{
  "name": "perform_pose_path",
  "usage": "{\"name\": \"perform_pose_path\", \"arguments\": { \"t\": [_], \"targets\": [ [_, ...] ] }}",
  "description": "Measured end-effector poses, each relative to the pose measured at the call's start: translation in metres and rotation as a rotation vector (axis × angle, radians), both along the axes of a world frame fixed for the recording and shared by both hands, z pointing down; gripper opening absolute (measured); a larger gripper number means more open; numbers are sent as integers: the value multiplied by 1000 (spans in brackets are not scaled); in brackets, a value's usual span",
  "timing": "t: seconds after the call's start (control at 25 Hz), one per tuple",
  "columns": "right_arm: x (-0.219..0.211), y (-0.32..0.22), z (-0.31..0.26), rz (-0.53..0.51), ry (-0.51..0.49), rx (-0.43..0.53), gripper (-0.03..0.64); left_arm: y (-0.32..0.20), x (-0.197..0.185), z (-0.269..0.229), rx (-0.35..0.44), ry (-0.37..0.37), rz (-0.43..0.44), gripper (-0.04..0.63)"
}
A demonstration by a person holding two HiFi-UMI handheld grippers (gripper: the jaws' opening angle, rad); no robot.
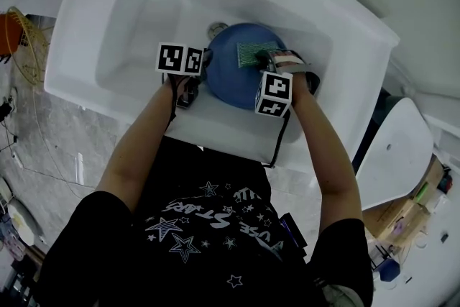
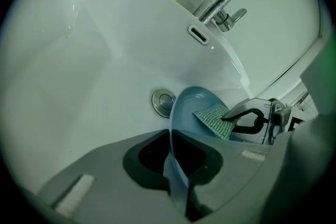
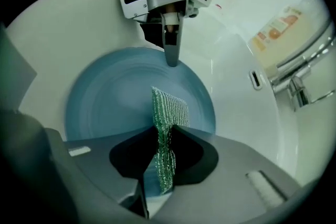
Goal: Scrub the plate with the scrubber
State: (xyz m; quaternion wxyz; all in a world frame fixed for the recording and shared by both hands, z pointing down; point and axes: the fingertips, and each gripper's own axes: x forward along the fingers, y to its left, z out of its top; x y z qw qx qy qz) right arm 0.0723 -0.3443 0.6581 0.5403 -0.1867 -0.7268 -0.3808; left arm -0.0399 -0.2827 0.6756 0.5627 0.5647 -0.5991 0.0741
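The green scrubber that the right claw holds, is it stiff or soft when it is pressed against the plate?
Probably soft: the scrubber is a thin mesh pad, pinched narrow where the right claw grips it. It likely bends flat against the blue plate under pressure. It looks light, so it should hardly pull on the grip.

Blue plate (image 1: 227, 77), green striped scrubber (image 1: 253, 55)

Head cam steeply down over sink (image 1: 144, 18), L/R gripper views close-in, face-to-face, all share plate (image 1: 226, 75).
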Motion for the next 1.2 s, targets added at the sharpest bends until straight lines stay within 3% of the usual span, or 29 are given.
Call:
{"name": "perform_pose_path", "arguments": {
  "t": [0.48, 1.0, 1.2],
  "targets": [
    [34, 28, 0, 304, 104, -146, 109, -2, 1, -1, -18, -78, 18, 18],
    [49, 84, -8, 394, 219, -348, 114, -3, 1, -4, -35, -128, 34, 20],
    [43, 99, -15, 444, 211, -450, 117, 0, 1, -3, -39, -124, 36, 20]
  ]
}}
